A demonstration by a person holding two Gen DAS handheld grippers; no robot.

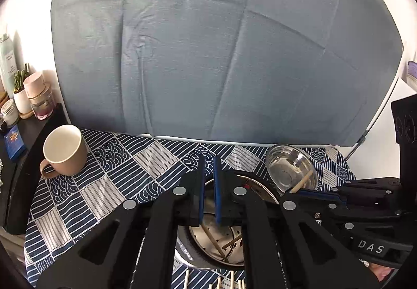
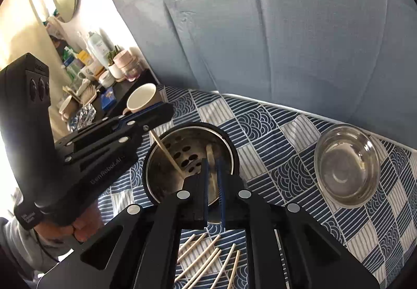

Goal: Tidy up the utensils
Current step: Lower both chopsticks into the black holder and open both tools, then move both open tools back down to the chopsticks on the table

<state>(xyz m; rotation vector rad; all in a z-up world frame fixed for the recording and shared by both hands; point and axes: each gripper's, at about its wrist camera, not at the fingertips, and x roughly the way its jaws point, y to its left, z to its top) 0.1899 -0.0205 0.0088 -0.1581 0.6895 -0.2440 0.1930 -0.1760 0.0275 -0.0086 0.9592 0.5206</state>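
Chopsticks (image 2: 206,260): pale wooden sticks, loose in a fan on the patterned tabletop (image 2: 286,137) at 6 o'clock of the perforated steel holder (image 2: 190,158); one more stick (image 2: 166,153) leaning inside the holder at its 9 o'clock wall. Probably light, stiff and smooth, so liable to roll or swivel in a pinch; best taken near mid-length, across the shaft.

Right tool (image 2: 213,184) over the holder's 6 o'clock rim, pads nearly together, clamped on a single chopstick (image 2: 210,156) whose tip points down into the holder.

Left tool (image 1: 209,184) above the same holder, narrowly parted, nothing between the pads, touching nothing.

Further out: steel bowl (image 2: 346,164) at 3 o'clock of the holder, beige mug (image 1: 65,149) at 10 o'clock.
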